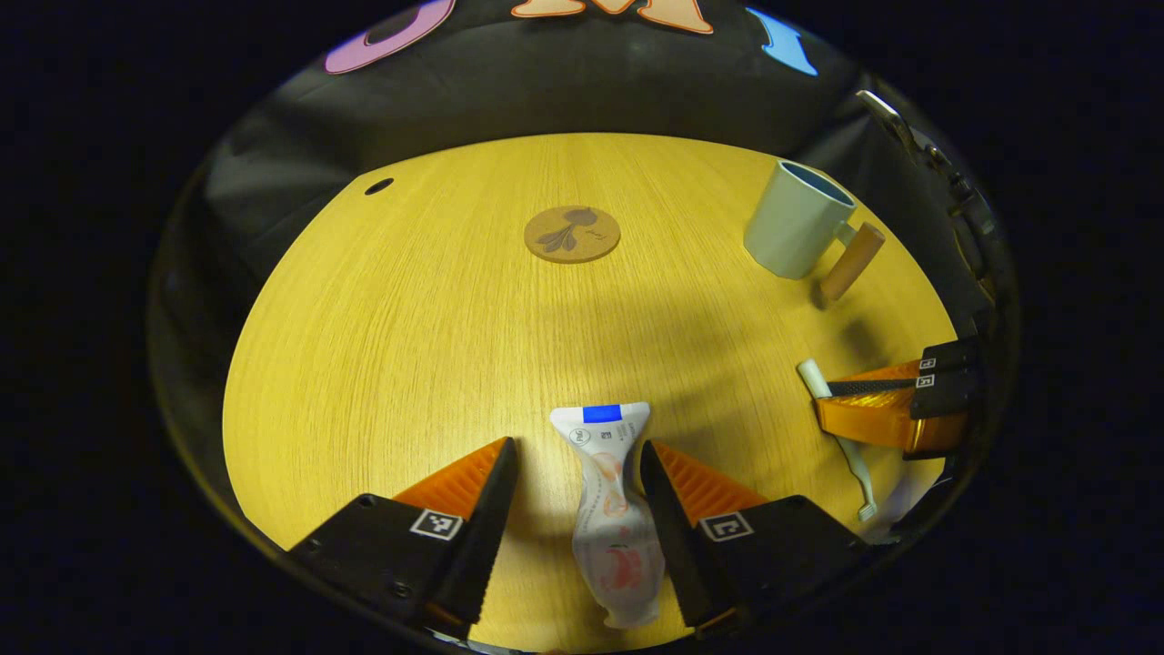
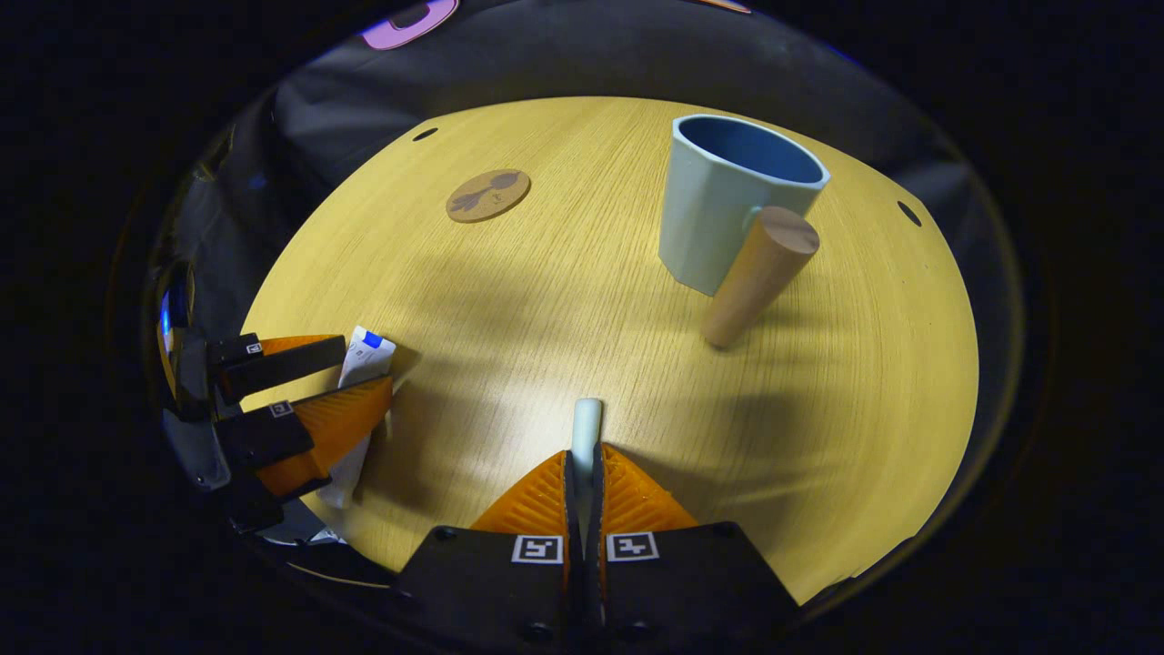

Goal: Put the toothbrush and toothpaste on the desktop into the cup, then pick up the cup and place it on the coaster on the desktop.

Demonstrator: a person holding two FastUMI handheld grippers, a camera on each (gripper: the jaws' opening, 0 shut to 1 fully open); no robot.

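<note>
Toothpaste [image 1: 611,509] lies between released left jaws; right jaws clenched on toothbrush [image 2: 587,428].

Round wooden desktop [image 1: 382,346] — black cloth wall [image 1: 564,82] behind.

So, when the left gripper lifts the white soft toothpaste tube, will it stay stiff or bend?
The white toothpaste tube looks pinched and creased in the middle, so it will probably sag at both ends. Its glossy skin may slip between the fingers of the open left gripper. It lies flat on the wooden table, so it is unlikely to roll.
</note>
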